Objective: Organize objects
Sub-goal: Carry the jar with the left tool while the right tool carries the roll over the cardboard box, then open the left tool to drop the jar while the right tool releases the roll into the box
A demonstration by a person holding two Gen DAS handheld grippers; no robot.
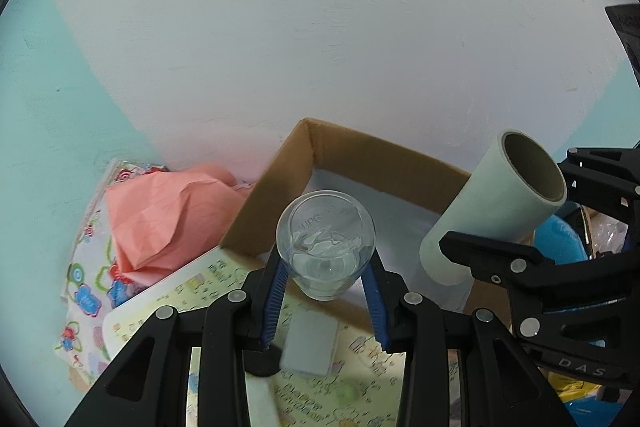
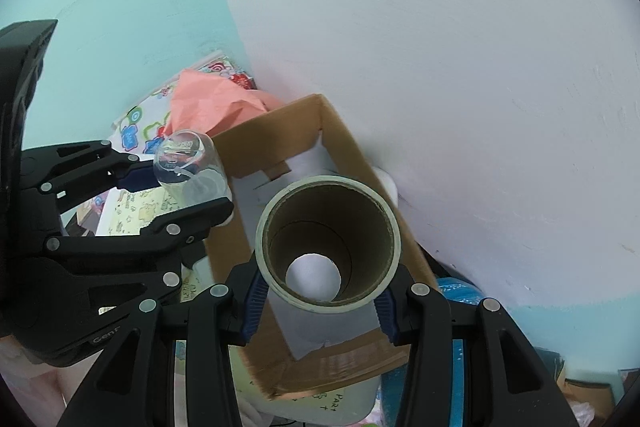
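My left gripper is shut on a clear plastic cup, held just over the near edge of an open cardboard box with a white lining. The right wrist view shows the same cup at the box's left side. My right gripper is shut on a pale green roll with a brown cardboard core, hanging over the cardboard box. The left wrist view shows that roll at the box's right end, in the other gripper's black fingers.
A crumpled pink paper lies left of the box on flower-print sheets. A grey pad rests on a yellow printed sheet. Something blue sits right of the box. A white and turquoise wall rises behind.
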